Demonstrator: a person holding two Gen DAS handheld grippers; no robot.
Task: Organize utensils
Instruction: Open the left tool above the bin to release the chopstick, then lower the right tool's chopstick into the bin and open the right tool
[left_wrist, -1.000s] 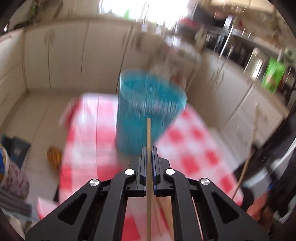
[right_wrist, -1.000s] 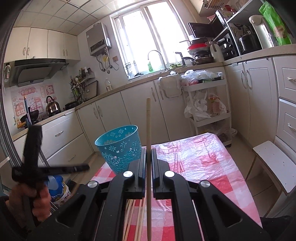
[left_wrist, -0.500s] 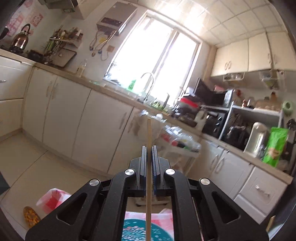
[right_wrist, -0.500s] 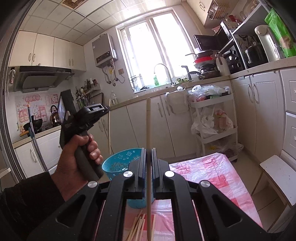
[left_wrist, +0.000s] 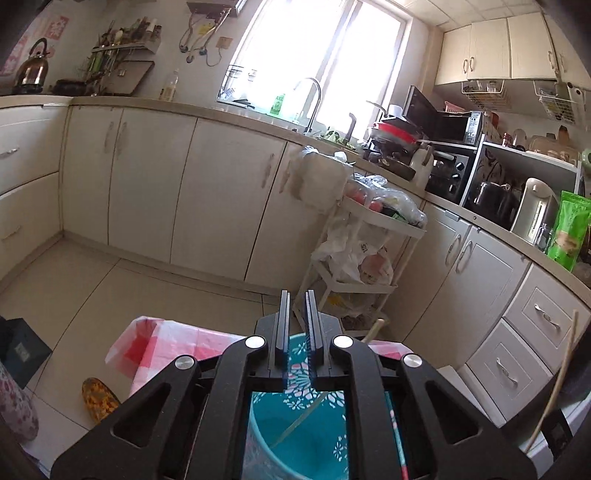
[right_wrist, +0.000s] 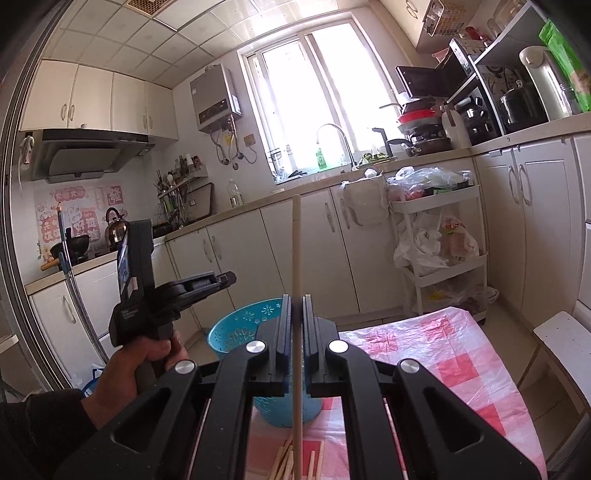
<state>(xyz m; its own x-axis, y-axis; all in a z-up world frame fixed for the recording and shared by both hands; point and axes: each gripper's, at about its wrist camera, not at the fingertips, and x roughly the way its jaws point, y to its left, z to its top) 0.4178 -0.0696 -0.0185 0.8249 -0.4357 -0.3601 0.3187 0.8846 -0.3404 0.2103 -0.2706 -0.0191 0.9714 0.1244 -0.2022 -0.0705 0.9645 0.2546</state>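
Observation:
My left gripper (left_wrist: 297, 295) hovers right over the teal perforated basket (left_wrist: 295, 443). Its jaws are opening, with a narrow gap and nothing between them. A wooden chopstick (left_wrist: 306, 413) leans inside the basket, its end poking over the rim. My right gripper (right_wrist: 296, 299) is shut on another wooden chopstick (right_wrist: 296, 258), which stands upright between the pads. In the right wrist view a hand holds the left gripper (right_wrist: 221, 280) above the basket (right_wrist: 236, 328). Several loose chopsticks (right_wrist: 284, 461) lie on the red-and-white checked table (right_wrist: 443, 354).
A white trolley (left_wrist: 369, 251) loaded with bags stands against the cream cabinets beyond the table. A white stool (right_wrist: 565, 339) sits to the table's right. A slipper (left_wrist: 98, 398) lies on the floor at the left.
The chopstick that the left gripper held has left its jaws and now leans in the basket; the jaws have parted. The left gripper has come forward over the basket. The right gripper keeps its chopstick.

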